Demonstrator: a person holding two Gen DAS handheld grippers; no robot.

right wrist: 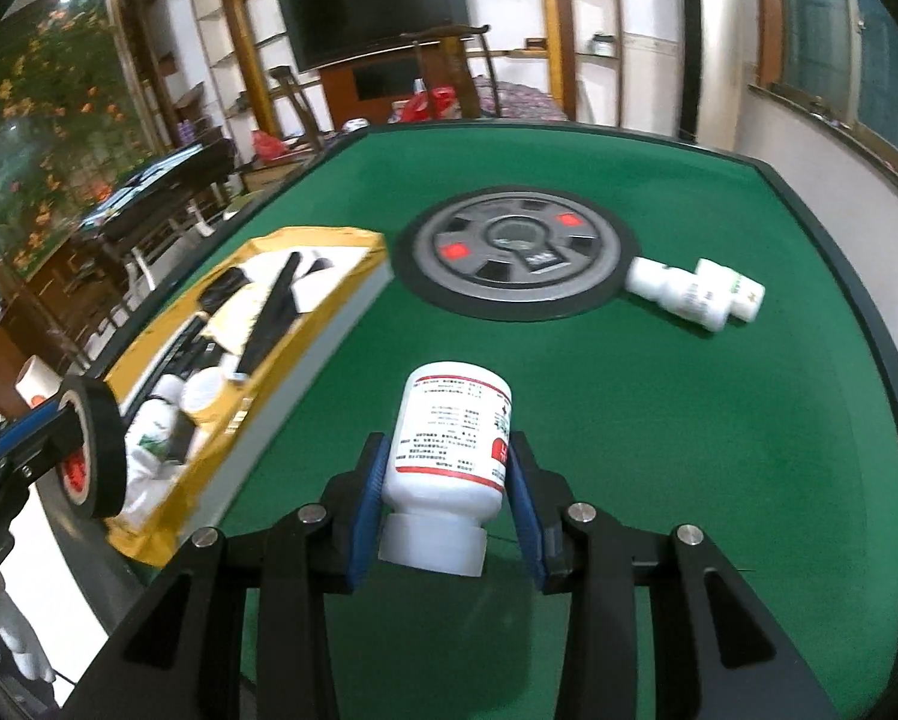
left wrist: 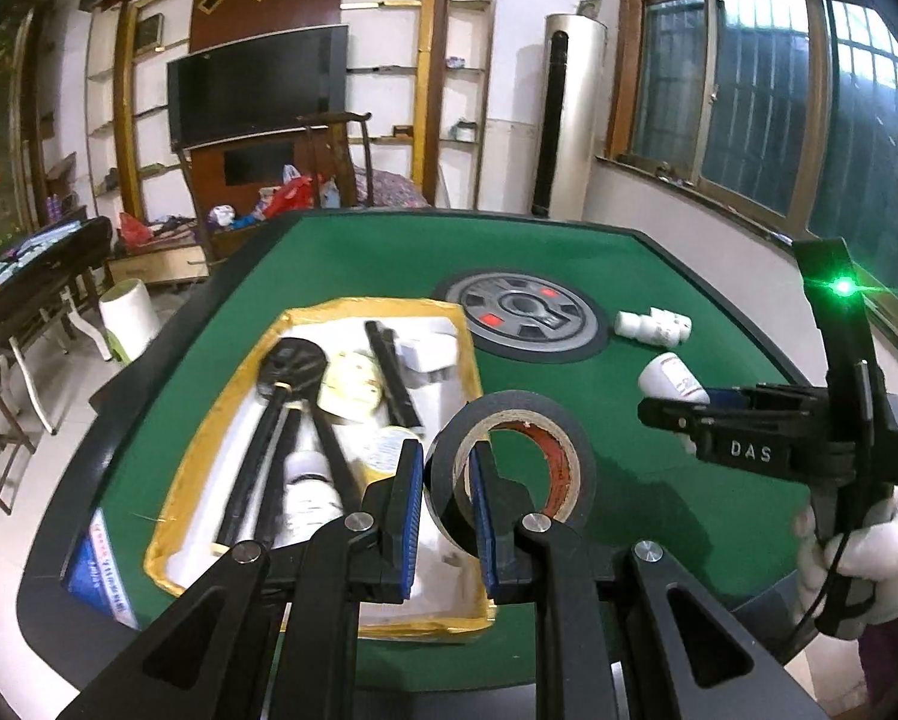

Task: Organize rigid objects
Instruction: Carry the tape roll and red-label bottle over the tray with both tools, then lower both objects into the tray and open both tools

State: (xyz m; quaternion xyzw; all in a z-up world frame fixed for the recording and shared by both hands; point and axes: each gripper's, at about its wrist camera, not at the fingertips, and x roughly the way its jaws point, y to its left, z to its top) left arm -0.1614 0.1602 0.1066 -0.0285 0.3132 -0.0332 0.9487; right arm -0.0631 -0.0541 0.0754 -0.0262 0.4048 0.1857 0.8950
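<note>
Over the yellow-rimmed white tray (left wrist: pixel 167 516), in the left view, my left gripper (left wrist: pixel 446 510) pinches the black tape roll's (left wrist: pixel 508 456) wall; I should lower it gently into a bare spot, missing the long black tools (left wrist: pixel 305 420). In the right view, my right gripper (right wrist: pixel 446 492) squeezes a white plastic bottle (right wrist: pixel 449 450) above the green table (right wrist: pixel 688 450); two more white bottles (right wrist: pixel 694 294) lie beside the grey round hub (right wrist: pixel 511 252).
</note>
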